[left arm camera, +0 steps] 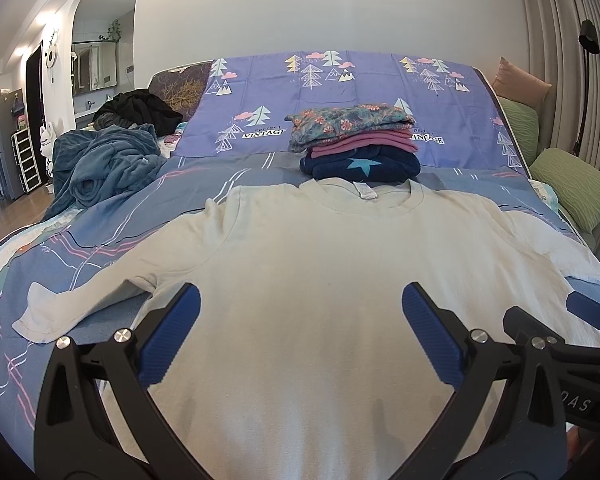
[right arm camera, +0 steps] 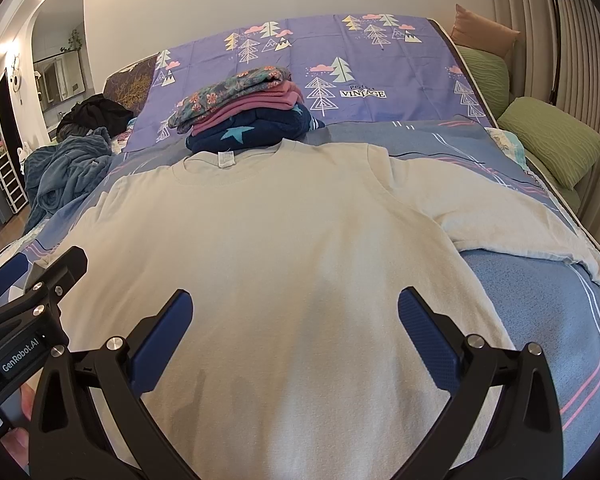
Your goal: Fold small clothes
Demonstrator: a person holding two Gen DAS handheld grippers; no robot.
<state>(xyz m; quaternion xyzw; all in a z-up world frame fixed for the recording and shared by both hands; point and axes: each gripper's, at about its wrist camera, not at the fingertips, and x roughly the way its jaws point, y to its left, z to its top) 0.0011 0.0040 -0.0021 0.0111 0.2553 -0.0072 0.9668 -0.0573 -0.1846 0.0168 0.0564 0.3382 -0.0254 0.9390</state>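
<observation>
At nine o'clock on the bed [left arm camera: 100, 236], a rumpled blue fleece blanket [left arm camera: 108, 164] and a heap of dark clothing [left arm camera: 140, 114] sit pushed aside, probably to leave the middle free for folding. From there a long sleeve [left arm camera: 96, 296] of the white shirt [left arm camera: 312, 264] trails out toward eight o'clock, limp and slightly creased at the cuff. The shirt itself lies flat and face up at the centre, collar toward twelve o'clock with its label showing; the knit looks soft, thin and matte, smoothed out as if ready for a first fold. The left gripper [left arm camera: 300, 332] hovers over the lower torso with its ribbed blue pads spread wide and nothing between them. Just beyond the collar at twelve o'clock stands a stack of folded clothes [left arm camera: 358, 142]: floral on top, pink ribbed knit, navy with a pale star beneath, likely the finished pile. The right gripper [right arm camera: 294, 334] is likewise splayed wide and empty above the hem. At two o'clock, green textured pillows [right arm camera: 552, 136] line the bed's edge.
</observation>
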